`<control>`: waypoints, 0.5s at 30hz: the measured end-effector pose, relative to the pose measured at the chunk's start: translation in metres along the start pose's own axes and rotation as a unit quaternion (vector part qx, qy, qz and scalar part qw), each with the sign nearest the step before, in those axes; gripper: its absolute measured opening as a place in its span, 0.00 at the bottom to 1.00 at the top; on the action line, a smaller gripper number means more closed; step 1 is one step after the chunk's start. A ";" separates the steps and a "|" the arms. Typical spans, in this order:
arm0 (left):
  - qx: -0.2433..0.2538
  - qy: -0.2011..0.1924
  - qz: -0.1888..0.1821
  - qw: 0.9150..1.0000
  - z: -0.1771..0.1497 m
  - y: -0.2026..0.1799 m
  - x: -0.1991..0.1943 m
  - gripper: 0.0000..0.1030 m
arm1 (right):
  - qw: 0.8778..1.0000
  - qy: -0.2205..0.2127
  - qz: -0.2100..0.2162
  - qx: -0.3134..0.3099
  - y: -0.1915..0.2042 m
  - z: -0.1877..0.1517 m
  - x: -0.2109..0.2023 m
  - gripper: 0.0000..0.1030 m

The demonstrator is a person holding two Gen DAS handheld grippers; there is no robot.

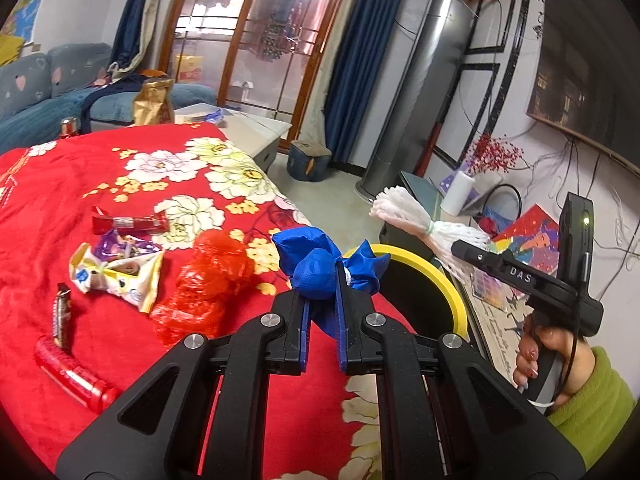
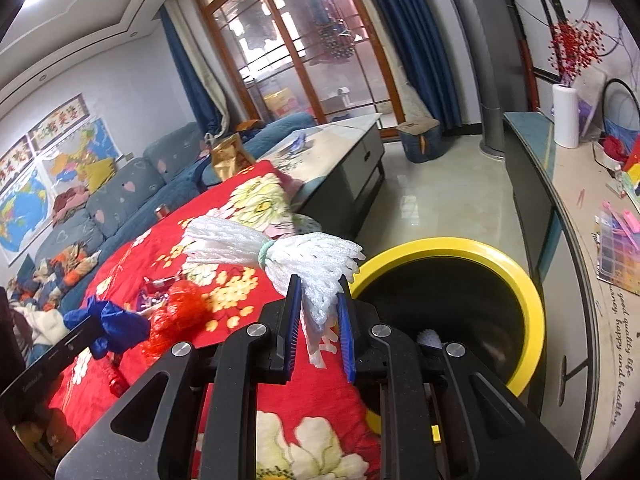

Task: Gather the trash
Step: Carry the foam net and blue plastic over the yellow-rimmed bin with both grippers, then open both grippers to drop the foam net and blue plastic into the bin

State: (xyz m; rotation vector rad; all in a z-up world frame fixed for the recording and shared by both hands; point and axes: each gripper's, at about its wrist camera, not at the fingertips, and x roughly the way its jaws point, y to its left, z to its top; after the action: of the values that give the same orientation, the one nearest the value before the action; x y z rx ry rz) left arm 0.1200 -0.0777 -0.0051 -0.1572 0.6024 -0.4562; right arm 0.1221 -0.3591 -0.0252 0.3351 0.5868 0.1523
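Blue crumpled plastic bag (image 1: 320, 268) clamped tight in the left hand-held gripper (image 1: 322, 300), white foam fruit netting (image 2: 304, 264) pinched in the right hand-held gripper (image 2: 318, 312), jaws narrow around the bunched middle. Both loads up in the air near the yellow-rimmed bin (image 2: 532, 312), which sits right against the edge of the red floral blanket (image 1: 120, 184) covering the tabletop. Netting already close to the rim, blue bag a bit short of it, over the blanket edge. Plenty left on the blanket too: red mesh bag (image 1: 204, 288), torn snack wrappers (image 1: 116, 276), a red candy wrapper (image 1: 128, 224), a small dark wrapper (image 1: 62, 316) and a red tube (image 1: 72, 372). Biggest risk, probably: letting go too early, so the blue bag lands on the blanket or slides down beside the bin. Netting springy and light, could catch on the pads or bounce off the rim. Also two grippers heading for one opening, so a bump between them seems possible.
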 end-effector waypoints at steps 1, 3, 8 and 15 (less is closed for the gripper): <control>0.004 0.003 -0.002 1.000 -0.001 -0.003 0.002 0.06 | 1.000 0.000 -0.003 0.002 -0.003 0.000 0.000 0.17; 0.009 0.007 -0.005 1.000 -0.001 -0.007 0.006 0.06 | 1.000 -0.002 -0.008 0.007 -0.009 -0.001 0.000 0.17; 0.022 0.017 -0.013 1.000 -0.004 -0.020 0.016 0.06 | 1.000 -0.005 -0.018 0.023 -0.025 -0.002 -0.002 0.17; 0.046 0.030 -0.027 0.998 -0.006 -0.041 0.032 0.06 | 0.999 -0.006 -0.032 0.041 -0.043 -0.004 -0.003 0.17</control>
State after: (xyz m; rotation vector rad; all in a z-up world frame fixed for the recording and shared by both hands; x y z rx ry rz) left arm 0.1245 -0.1290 -0.0146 -0.0724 0.6364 -0.5416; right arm 0.1193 -0.3988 -0.0417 0.3964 0.5928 0.0647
